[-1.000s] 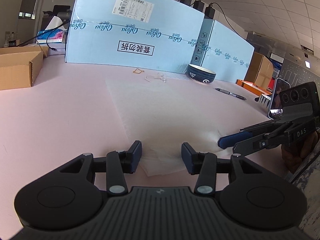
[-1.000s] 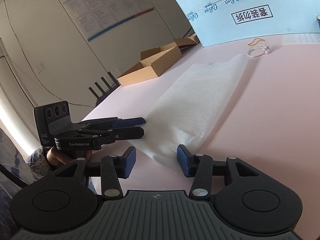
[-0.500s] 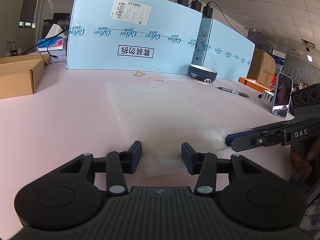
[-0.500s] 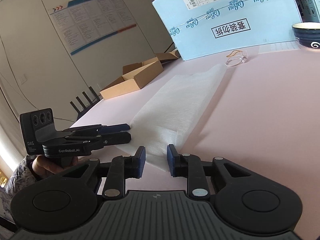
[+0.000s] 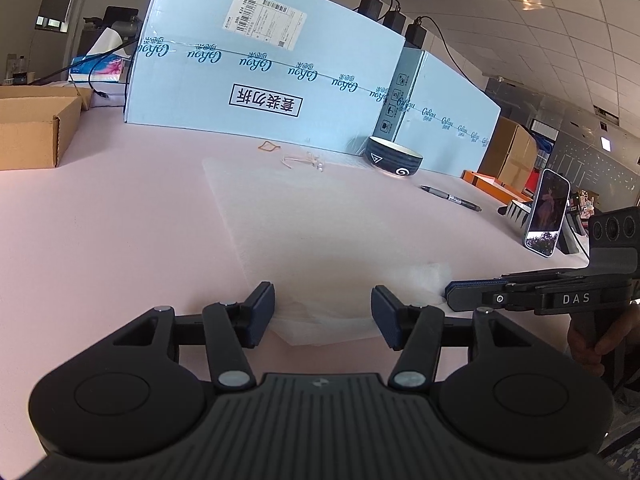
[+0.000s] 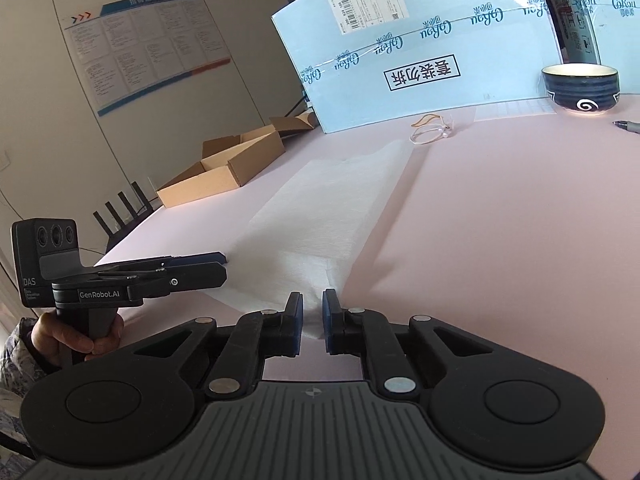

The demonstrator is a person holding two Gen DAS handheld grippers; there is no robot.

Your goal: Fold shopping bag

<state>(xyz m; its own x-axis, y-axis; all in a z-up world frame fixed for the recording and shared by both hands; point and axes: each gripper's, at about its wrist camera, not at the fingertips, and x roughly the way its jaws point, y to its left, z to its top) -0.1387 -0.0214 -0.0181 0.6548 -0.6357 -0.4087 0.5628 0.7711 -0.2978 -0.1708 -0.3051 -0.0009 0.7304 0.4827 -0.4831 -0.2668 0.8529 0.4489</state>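
Observation:
A thin white shopping bag [image 5: 304,232] lies flat on the pink table, running away from me; it also shows in the right wrist view [image 6: 332,208]. My left gripper [image 5: 323,316] is open, its fingers straddling the bag's near left corner. My right gripper [image 6: 313,314] is shut on the bag's near right corner, which bunches up between the pads. In the left wrist view the right gripper [image 5: 450,295] comes in from the right, pinched on the raised bag edge. In the right wrist view the left gripper [image 6: 222,264] lies at the bag's left edge.
A big light-blue box [image 5: 272,80] stands at the back. A dark bowl [image 5: 394,158], a pen [image 5: 450,198], a rubber band [image 5: 270,146] and a thin cord [image 5: 304,160] lie beyond the bag. An open cardboard box [image 5: 32,132] is far left. A phone [image 5: 548,212] stands right.
My right gripper has closed from open onto the bag's near right corner and lifted it slightly. My left gripper has stayed open at the near left corner.

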